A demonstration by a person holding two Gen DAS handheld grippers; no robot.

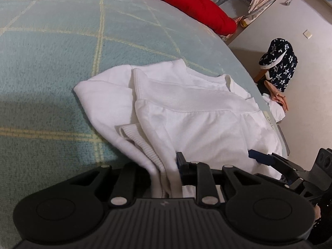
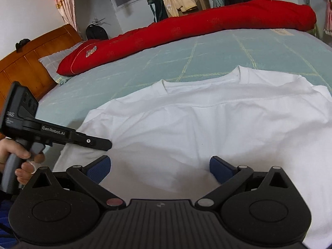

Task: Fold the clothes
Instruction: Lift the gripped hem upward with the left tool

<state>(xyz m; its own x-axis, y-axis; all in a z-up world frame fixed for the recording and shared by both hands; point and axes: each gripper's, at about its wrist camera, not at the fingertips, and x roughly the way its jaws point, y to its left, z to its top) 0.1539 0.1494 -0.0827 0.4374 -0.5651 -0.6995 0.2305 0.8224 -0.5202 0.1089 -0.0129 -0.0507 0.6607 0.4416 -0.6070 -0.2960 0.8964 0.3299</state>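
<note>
A white sweatshirt (image 1: 186, 108) lies on the bed with a sleeve folded over its body and the ribbed cuff hanging toward me. My left gripper (image 1: 166, 166) is shut on bunched white fabric by that cuff. In the right wrist view the sweatshirt (image 2: 207, 124) spreads flat, collar at the far side. My right gripper (image 2: 159, 166) stands open just above its near part, with nothing pinched between the blue pads (image 2: 99, 166). The left gripper (image 2: 105, 144), held by a hand (image 2: 22, 157), reaches in from the left onto the garment's edge. The right gripper (image 1: 259, 156) shows at the lower right of the left wrist view.
The teal checked bedsheet (image 2: 207, 51) covers the bed. A long red quilt (image 2: 186, 25) lies along its far side, with a pillow (image 2: 51, 60) and wooden headboard (image 2: 31, 58) at left. The bed edge (image 1: 269, 114) drops to the floor, where a dark star-patterned garment (image 1: 278, 66) is draped.
</note>
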